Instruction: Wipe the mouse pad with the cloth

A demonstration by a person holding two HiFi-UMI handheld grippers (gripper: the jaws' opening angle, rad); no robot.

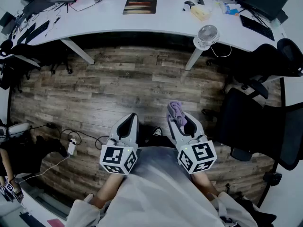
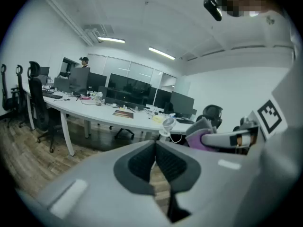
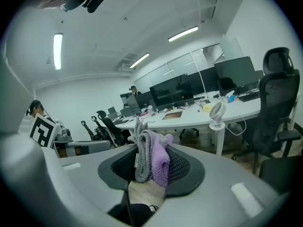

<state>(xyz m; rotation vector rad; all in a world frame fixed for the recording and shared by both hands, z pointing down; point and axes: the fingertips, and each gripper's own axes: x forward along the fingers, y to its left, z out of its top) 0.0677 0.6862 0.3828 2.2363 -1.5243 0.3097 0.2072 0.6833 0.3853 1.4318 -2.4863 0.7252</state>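
The person is standing well back from the desk, so the wiping is not yet under way; I would call this the carrying step. The right gripper is clamping a grey-and-purple cloth between its jaws, with the folds poking up above them. The left gripper is holding nothing, its jaws pressed together. Both are pointing toward the desk over the wood floor.

The pad, a dark rectangle, is lying flat near the middle of the desk, apart from the clutter at either end.

The next move looks like stepping up to the desk and bringing the cloth down flat on the pad. The left gripper may be needed to pin an edge so the pad is not sliding.

A small fan is sitting at the desk's near edge, right of the pad, and a black chair is standing just beside the person's right. Those two are crowding the right gripper's side, while the straight way to the pad looks open.
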